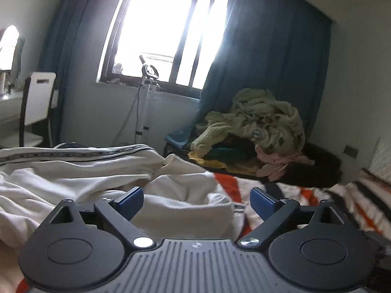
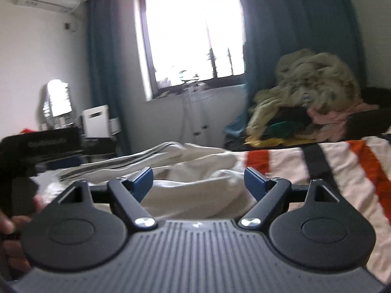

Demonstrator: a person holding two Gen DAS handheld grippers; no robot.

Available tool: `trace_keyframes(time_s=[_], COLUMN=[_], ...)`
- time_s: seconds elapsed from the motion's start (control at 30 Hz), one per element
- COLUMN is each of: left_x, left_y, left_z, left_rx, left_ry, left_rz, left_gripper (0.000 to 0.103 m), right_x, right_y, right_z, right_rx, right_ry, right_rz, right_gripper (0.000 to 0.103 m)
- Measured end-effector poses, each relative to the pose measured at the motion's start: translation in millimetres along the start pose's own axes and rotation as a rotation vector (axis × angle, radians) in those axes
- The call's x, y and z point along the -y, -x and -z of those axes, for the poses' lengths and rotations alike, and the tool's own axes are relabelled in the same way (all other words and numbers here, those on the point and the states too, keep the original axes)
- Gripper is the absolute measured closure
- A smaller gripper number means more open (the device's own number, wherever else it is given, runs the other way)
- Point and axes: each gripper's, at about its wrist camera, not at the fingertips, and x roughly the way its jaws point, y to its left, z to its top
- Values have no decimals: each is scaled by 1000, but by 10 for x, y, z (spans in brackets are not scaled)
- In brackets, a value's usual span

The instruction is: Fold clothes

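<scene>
A white garment with black-striped trim (image 1: 80, 168) lies crumpled on the bed over an orange, white and black striped blanket (image 1: 347, 195). My left gripper (image 1: 196, 199) is open and empty, just above the white cloth. My right gripper (image 2: 198, 183) is open and empty too, low over the same white garment (image 2: 195, 173), with the striped blanket (image 2: 342, 166) to its right. In the right wrist view the left gripper's dark body (image 2: 29, 153) and the hand that holds it show at the left edge. The right view is blurred.
A pile of clothes topped by a pale green fluffy garment (image 1: 259, 124) sits at the far side of the bed, before blue curtains (image 1: 273, 56). A window (image 1: 168, 29), a stand (image 1: 146, 97) and a white chair (image 1: 39, 102) are beyond.
</scene>
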Motion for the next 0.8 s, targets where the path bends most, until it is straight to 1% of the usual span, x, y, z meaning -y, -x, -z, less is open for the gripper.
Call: trace_keyframes(time_s=[0.07, 0.1, 0.2, 0.37, 0.6, 0.8], left_x=[-67, -132, -236, -265, -219, -212], left_y=[-38, -66, -154, -185, -98, -43], left_z=[171, 238, 344, 359, 393, 437], left_rx=[0, -14, -41, -22, -32, -40], left_ry=[-3, 10, 16, -5, -40, -53], left_rz=[-28, -33, -23, -15, -9, -23], left_gripper=[8, 8, 8, 8, 6, 6], right_x=[26, 30, -16, -101, -81, -74], right_y=[-12, -22, -70, -65, -30, 27], right_z=[109, 159, 159, 150, 216, 218], right_rx=[7, 8, 11, 49, 19, 30], right_ry=[7, 12, 26, 43, 26, 24], right_rz=[16, 22, 18, 39, 86, 119], right_gripper=[19, 19, 19, 20, 20, 20])
